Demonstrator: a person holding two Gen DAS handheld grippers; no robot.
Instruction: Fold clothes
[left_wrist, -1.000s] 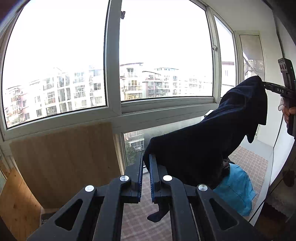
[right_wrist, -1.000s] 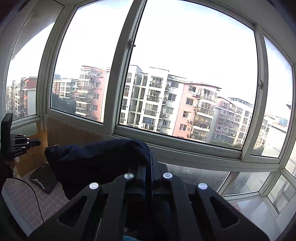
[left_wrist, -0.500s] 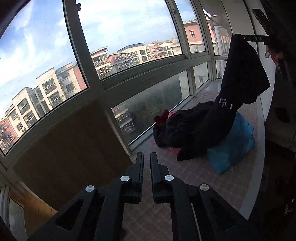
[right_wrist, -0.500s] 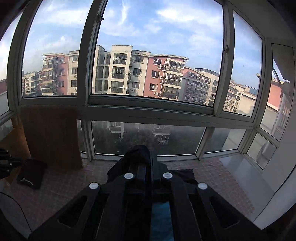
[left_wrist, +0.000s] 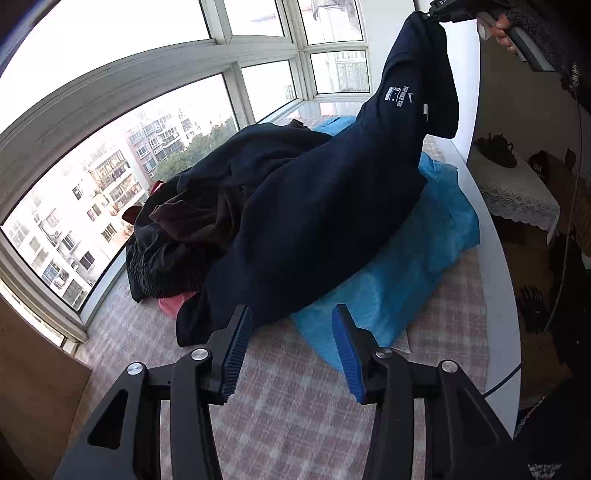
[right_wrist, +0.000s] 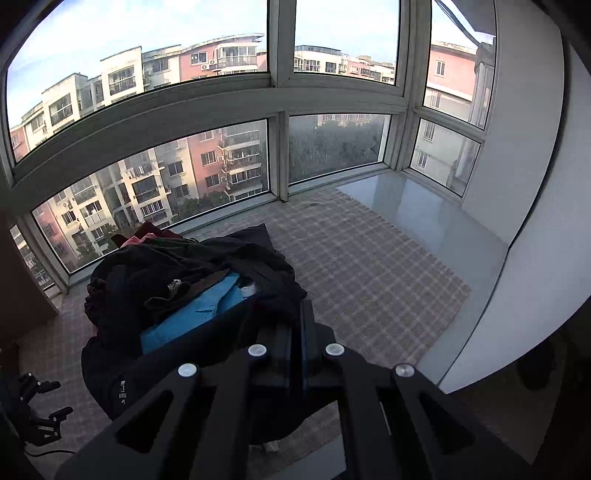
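Right gripper (right_wrist: 299, 343): jaws clamped on one end of the dark trousers (left_wrist: 325, 206), lifted high.
Left gripper (left_wrist: 291, 350): jaws wide, empty, near the low hem.
Trousers: trailing over the clothes pile (left_wrist: 192, 221) on the checked mat (left_wrist: 295, 406).
Advice: pinch the hem squarely, then pull taut.

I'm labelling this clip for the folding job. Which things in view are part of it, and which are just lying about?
Part of the job:
navy garment, one end pinched in the right gripper
left gripper, open near its lower end
pile of dark clothes
blue garment underneath

Just there:
checked mat
lace-covered table
windows
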